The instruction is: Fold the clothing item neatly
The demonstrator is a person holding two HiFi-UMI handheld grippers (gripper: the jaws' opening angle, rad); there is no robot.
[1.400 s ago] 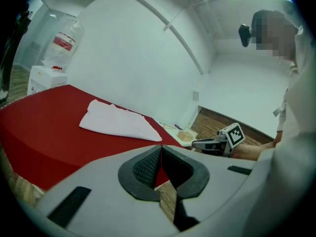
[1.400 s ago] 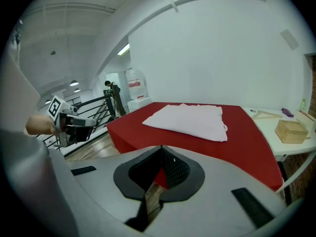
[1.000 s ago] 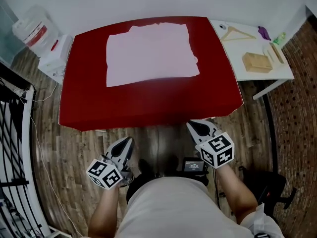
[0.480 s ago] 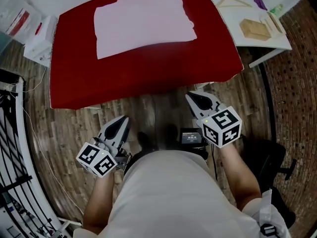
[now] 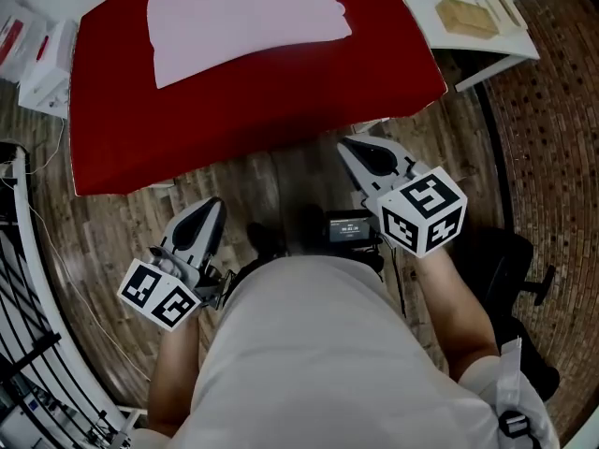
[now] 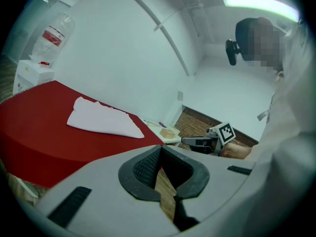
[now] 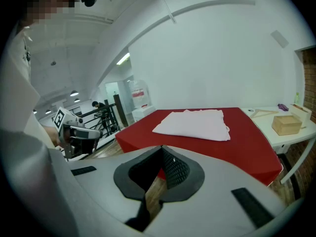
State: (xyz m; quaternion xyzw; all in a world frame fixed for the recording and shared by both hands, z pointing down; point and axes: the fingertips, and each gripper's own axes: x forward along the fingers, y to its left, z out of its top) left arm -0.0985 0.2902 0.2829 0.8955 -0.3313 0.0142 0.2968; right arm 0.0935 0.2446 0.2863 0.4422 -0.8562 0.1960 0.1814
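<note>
One pale clothing item [image 5: 239,12], flat on one red table [image 5: 234,110]. Two grippers, left gripper [image 5: 210,208] and right gripper [image 5: 348,148]: jaws closed, empty, well apart from it. One wooden box [image 5: 465,17], contents unseen.

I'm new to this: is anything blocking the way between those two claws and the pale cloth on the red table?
Nothing visible. The left gripper and right gripper, both shut and empty, hang over the wooden floor; only bare red table lies before the cloth.
</note>
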